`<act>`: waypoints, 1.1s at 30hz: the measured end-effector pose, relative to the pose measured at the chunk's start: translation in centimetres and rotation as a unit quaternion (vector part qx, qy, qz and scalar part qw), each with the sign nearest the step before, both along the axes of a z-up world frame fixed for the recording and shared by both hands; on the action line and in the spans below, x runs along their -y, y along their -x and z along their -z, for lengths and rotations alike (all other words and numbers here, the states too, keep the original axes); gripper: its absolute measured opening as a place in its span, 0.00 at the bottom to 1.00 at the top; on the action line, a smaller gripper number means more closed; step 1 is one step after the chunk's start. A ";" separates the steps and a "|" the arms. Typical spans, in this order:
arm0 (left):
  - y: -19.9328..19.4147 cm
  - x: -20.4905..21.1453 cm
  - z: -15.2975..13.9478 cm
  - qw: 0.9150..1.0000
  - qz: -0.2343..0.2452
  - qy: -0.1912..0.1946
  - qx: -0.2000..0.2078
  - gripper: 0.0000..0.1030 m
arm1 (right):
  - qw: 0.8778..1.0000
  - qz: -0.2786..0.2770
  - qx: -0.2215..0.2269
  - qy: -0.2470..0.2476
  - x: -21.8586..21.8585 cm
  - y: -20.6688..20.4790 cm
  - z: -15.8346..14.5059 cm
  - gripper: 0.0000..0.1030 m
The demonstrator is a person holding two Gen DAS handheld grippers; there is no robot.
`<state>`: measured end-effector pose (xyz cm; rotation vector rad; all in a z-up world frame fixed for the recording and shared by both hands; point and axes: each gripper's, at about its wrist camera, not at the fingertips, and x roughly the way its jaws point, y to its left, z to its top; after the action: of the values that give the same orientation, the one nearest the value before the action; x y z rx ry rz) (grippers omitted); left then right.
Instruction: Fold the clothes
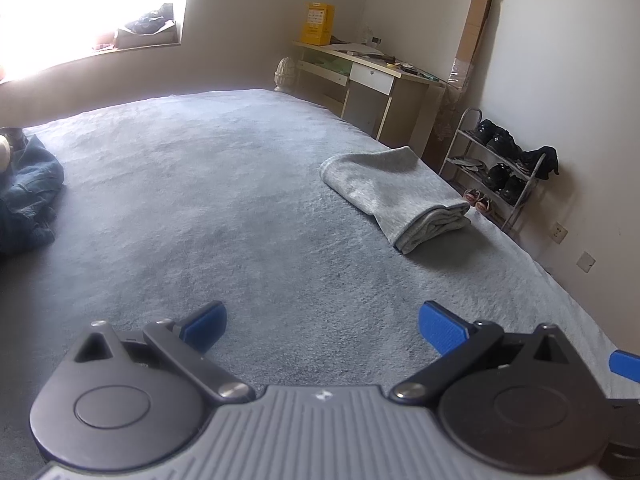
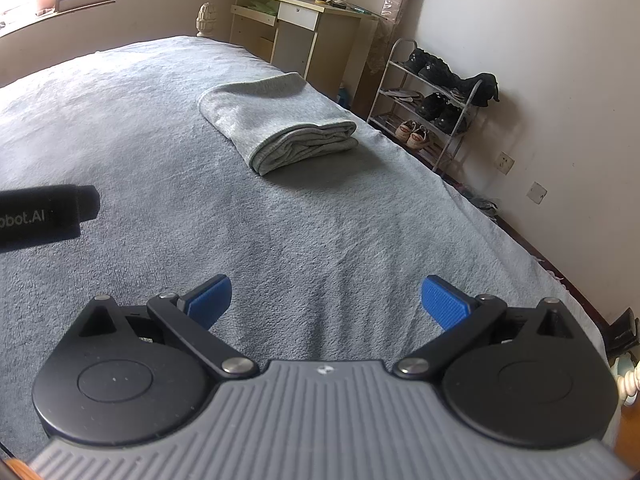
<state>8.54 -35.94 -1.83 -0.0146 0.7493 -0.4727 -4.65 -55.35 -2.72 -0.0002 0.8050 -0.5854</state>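
One grey garment (image 2: 276, 120) is already folded into a thick, neat packet and lies near the right edge of the bed (image 2: 140, 128), toward its far right corner. It looks like a soft knitted piece, but I cannot tell which kind. A second piece, a crumpled pile of blue denim (image 1: 28, 196), probably jeans, lies at the left edge of the bed and is not folded yet. So, in my judgement, about one part of the task is done and at least the denim is left.

The left gripper (image 1: 322, 330) hovers over the bare middle of the grey bedcover, its jaws spread wide and holding nothing. The right gripper (image 2: 326, 300) is in the same condition: wide apart, empty, above the cover on the near side of the folded packet.

Beyond the bed stand a desk (image 2: 304, 24) with a yellow box (image 1: 317, 24) on it, and a shoe rack (image 2: 432, 104) against the wall.
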 end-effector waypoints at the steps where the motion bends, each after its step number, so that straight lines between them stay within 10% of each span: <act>1: 0.0 0.0 0.0 1.000 0.000 -0.001 0.000 1.00 | 1.000 0.000 -0.001 -0.001 0.0 -0.1 0.0 0.99; 33: 0.7 0.6 0.0 1.000 0.011 -0.024 0.008 1.00 | 0.999 0.022 0.027 0.010 0.5 0.6 -0.8 0.99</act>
<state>7.89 -36.50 -1.85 0.0420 0.7460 -0.4758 -5.26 -55.83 -1.89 0.0141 0.7483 -0.6329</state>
